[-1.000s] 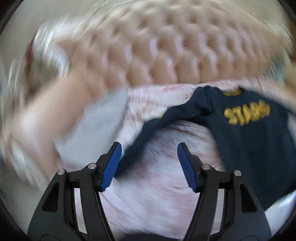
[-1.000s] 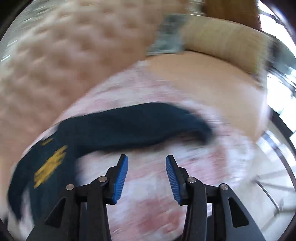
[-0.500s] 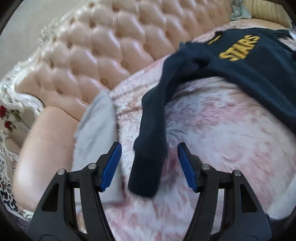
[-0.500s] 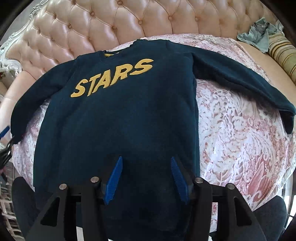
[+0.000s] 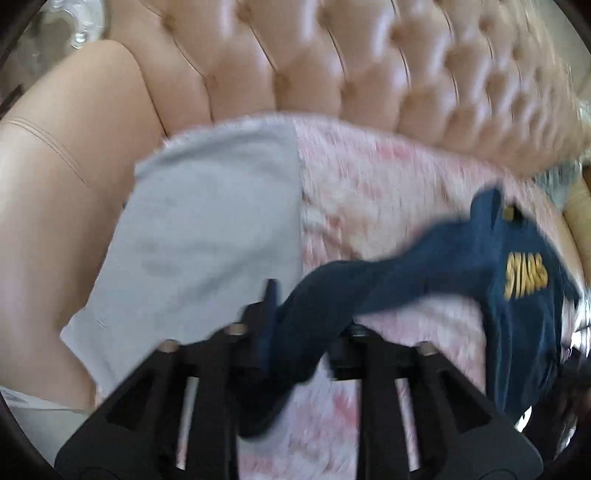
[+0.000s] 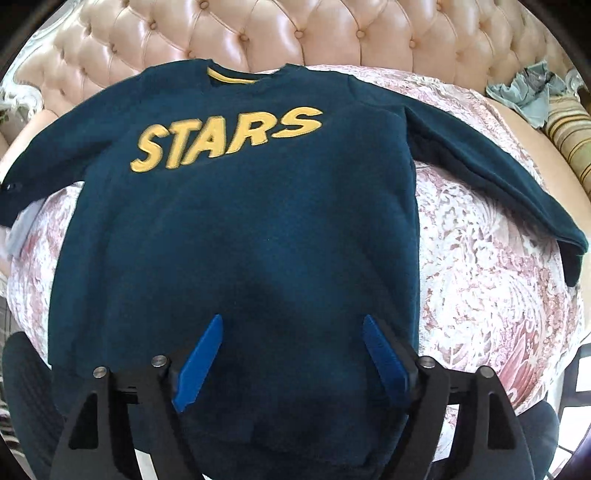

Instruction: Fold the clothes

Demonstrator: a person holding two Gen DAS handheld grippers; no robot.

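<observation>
No containers in either view; everything sits straight on the sofa. Navy sweatshirt (image 6: 236,206) lies front-up on the pink patterned cover (image 6: 487,280), yellow "STARS" lettering (image 6: 225,138) across the chest, collar toward the tufted backrest (image 6: 295,33). One sleeve (image 6: 498,177) runs out flat across the cover toward the striped cushion (image 6: 569,129); a crumpled grey-blue cloth (image 6: 528,92) sits beside that cushion.

Right gripper (image 6: 291,354): jaws spread wide, holding nothing. It hangs over the lower middle of the sweatshirt body, both blue pads (image 6: 201,363) above navy fabric; contact can't be judged.

Left gripper (image 5: 299,332): left wrist view is motion-blurred. Jaws are pinched in on the other sleeve's cuff end (image 5: 295,343), fabric bunched between them and a bit hanging below. The sleeve stretches from there up and across to the sweatshirt body at the right edge of that view. Just left of this gripper, a folded light grey garment (image 5: 207,236) lies on the cover against the sofa armrest (image 5: 62,177).
</observation>
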